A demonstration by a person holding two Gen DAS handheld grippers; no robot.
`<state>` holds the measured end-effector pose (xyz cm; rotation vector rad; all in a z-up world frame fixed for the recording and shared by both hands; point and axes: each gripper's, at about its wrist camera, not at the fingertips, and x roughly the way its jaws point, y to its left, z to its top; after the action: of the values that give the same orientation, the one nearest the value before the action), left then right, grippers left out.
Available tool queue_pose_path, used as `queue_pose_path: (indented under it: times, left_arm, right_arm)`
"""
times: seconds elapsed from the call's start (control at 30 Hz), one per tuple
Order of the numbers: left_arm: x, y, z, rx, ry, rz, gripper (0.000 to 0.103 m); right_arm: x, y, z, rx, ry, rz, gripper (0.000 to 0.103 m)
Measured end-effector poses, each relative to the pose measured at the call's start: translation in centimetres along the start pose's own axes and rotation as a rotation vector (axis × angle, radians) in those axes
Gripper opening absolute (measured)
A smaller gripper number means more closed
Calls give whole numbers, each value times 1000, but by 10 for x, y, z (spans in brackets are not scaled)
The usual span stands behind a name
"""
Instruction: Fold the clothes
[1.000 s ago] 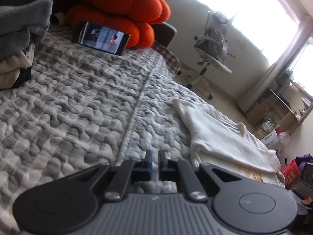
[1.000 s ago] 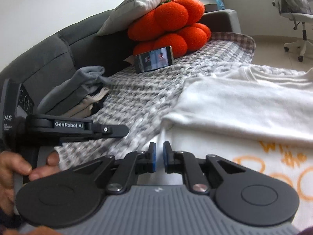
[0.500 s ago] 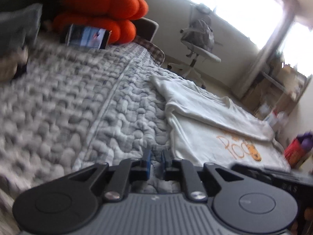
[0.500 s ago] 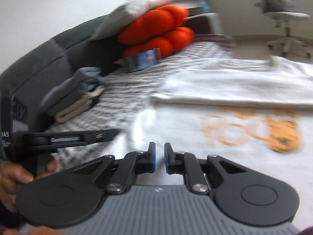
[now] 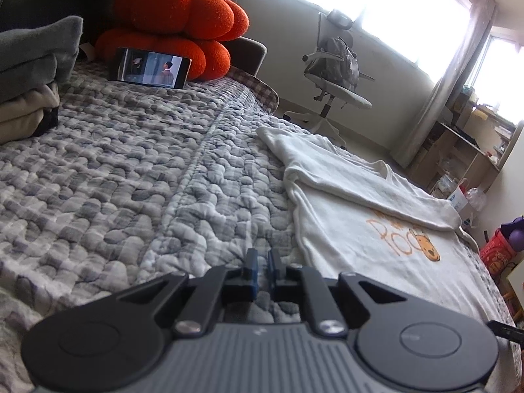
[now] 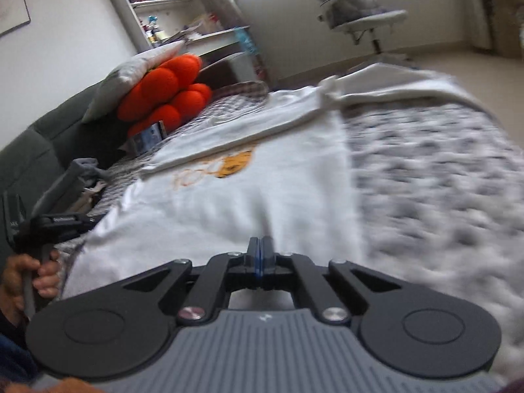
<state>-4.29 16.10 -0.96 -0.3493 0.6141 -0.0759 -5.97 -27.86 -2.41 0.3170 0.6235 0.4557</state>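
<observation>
A white T-shirt (image 5: 376, 229) with an orange bear print lies flat on the grey quilt (image 5: 131, 180), one side folded over along its length. My left gripper (image 5: 261, 262) hovers over the quilt just left of the shirt's near corner, its jaws shut to a narrow slit with nothing in them. In the right wrist view, my right gripper (image 6: 260, 245) is over the near part of the T-shirt (image 6: 262, 190), pads pressed together. Motion blur hides whether cloth is pinched. A hand (image 6: 42, 271) holds the left gripper (image 6: 59, 221) at the shirt's left edge.
At the sofa's far end are an orange cushion (image 5: 177, 32) and a propped phone (image 5: 150, 70) with its screen lit. A stack of folded clothes (image 5: 29, 82) sits at the left. Beyond the quilt stand an office chair (image 5: 337, 75) and shelves (image 5: 475, 137).
My right gripper swept quickly rightwards across the shirt's near part and its jaws closed. My left gripper shifted a little towards the shirt's near left corner.
</observation>
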Motion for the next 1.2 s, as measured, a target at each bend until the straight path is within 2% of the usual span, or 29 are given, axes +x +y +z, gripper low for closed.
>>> queue_pose_path:
  times: [0.07, 0.17, 0.4, 0.6, 0.7, 0.73, 0.8, 0.83, 0.93, 1.07, 1.13, 1.2]
  left_arm:
    - [-1, 0, -1, 2, 0, 3, 9]
    - [-3, 0, -1, 5, 0, 8, 9]
    - [-7, 1, -2, 11, 6, 12, 9]
    - [-8, -2, -3, 23, -1, 19, 9]
    - [-10, -7, -2, 44, -5, 21, 13]
    - [-11, -9, -2, 47, -7, 21, 16]
    - [-12, -12, 0, 41, -9, 15, 21]
    - [-12, -14, 1, 40, -11, 11, 22]
    - [-11, -21, 5, 48, -19, -4, 22]
    - [-5, -31, 12, 48, -28, -14, 22]
    - [-1, -35, 15, 41, -29, -20, 23]
    - [4, -39, 18, 40, -27, -22, 25]
  right_arm:
    - [-10, -8, -3, 8, -14, -30, 0]
    - [-20, -20, -7, 44, -31, -24, 0]
    - [-29, -28, -6, 31, -38, -34, 0]
    - [-34, -44, -5, 115, -92, -40, 0]
    - [-33, -51, -1, 168, -110, -29, 0]
    - [-33, -53, 0, 177, -120, -34, 3]
    - [-33, -56, 5, 203, -144, -87, 29]
    - [-33, -59, 7, 225, -155, -91, 36]
    - [-31, -71, 14, 310, -176, -77, 41]
    - [-27, -74, 26, 314, -176, -139, 42]
    - [-24, -75, 33, 316, -174, -157, 52]
    - [-18, -80, 38, 340, -174, -159, 58]
